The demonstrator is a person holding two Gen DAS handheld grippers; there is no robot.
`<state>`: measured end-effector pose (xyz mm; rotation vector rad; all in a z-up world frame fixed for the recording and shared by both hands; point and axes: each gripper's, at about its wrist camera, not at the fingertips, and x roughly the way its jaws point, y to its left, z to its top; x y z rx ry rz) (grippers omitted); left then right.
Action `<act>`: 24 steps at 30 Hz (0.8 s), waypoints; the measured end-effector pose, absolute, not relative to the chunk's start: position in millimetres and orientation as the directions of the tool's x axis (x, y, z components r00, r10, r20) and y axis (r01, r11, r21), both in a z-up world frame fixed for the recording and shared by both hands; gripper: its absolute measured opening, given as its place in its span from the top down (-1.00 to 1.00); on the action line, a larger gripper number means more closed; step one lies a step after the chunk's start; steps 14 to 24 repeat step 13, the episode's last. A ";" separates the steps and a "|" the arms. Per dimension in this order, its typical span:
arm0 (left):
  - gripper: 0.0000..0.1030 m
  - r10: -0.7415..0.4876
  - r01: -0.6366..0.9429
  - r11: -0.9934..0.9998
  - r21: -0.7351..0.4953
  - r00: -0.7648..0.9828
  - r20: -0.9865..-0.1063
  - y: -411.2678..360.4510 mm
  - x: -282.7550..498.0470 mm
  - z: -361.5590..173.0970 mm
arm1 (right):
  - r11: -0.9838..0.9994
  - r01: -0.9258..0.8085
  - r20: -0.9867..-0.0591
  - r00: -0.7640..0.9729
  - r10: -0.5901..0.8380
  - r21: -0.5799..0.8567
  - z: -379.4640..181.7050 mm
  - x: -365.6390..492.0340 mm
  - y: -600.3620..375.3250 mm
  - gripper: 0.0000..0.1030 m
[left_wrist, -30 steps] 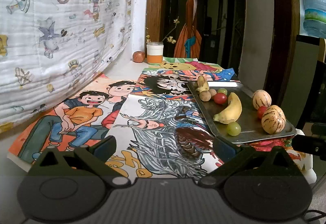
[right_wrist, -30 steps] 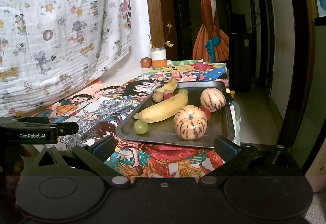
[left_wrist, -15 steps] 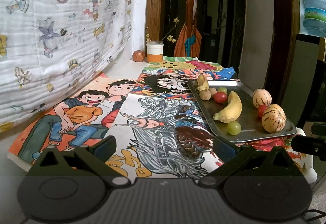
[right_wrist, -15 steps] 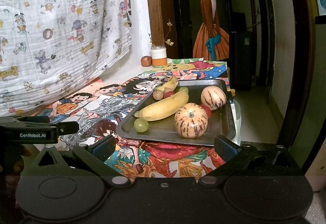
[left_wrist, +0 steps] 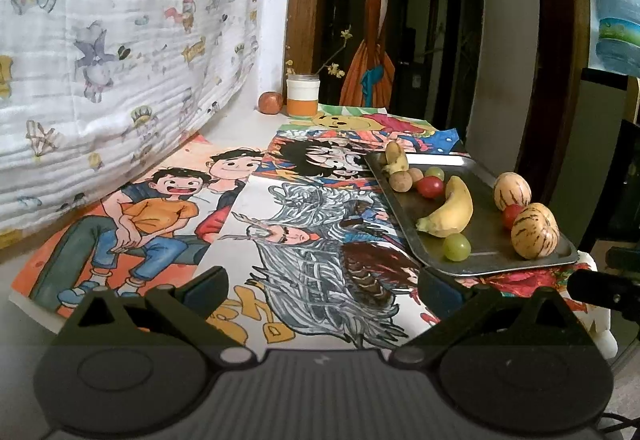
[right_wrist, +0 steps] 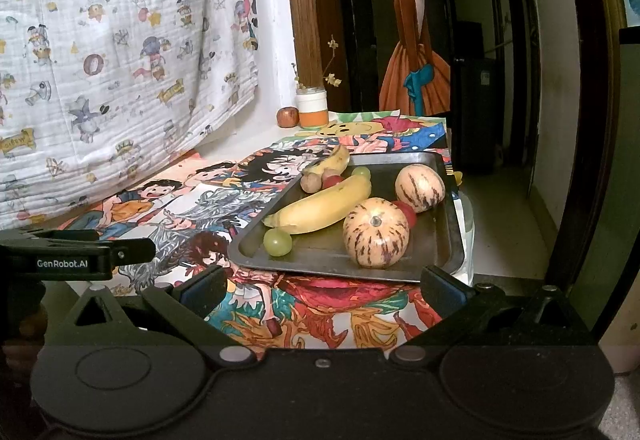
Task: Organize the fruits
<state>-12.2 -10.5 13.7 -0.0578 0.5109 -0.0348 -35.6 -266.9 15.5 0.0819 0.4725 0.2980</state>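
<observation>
Fruits lie together on the metal tray (right_wrist: 448, 240) that sits at the right edge of your table, over the cartoon posters (left_wrist: 168, 216) covering its top. Your left gripper (left_wrist: 320, 292) hangs at the table's near edge with its fingers wide apart and nothing between them; your right gripper (right_wrist: 322, 290) hangs just short of the tray's near rim, fingers likewise spread and empty. Nearest you on the tray, a green grape (right_wrist: 277, 242) lies by the near left corner, with a striped melon (right_wrist: 376, 233) to its right. Behind the grape a large banana (right_wrist: 320, 205) runs diagonally across the tray, its tip touching the grape. A second striped melon (right_wrist: 419, 187) sits further back by the right rim, a red tomato (right_wrist: 405, 211) tucked between the two melons. Toward the far left corner you have a brown round fruit (right_wrist: 311, 182), another tomato (left_wrist: 430, 186), a second green grape (left_wrist: 435, 173) and a small banana (right_wrist: 330, 162). At the table's far edge stand an apple (left_wrist: 270, 103) and an orange-and-white jar (left_wrist: 303, 95)
</observation>
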 end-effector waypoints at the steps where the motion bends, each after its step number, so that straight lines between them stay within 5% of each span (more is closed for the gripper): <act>1: -0.99 -0.048 0.020 0.998 -0.064 0.872 -0.488 -10.6 -12.2 13.7 | 0.954 -0.263 -0.436 0.848 0.301 0.146 15.5 -35.4 -266.9 -0.99; 24: -1.00 -0.048 0.017 0.998 -0.066 0.868 -0.495 -12.5 -11.8 12.4 | 0.953 -0.263 -0.438 0.847 0.302 0.148 14.2 -36.2 -265.9 -0.99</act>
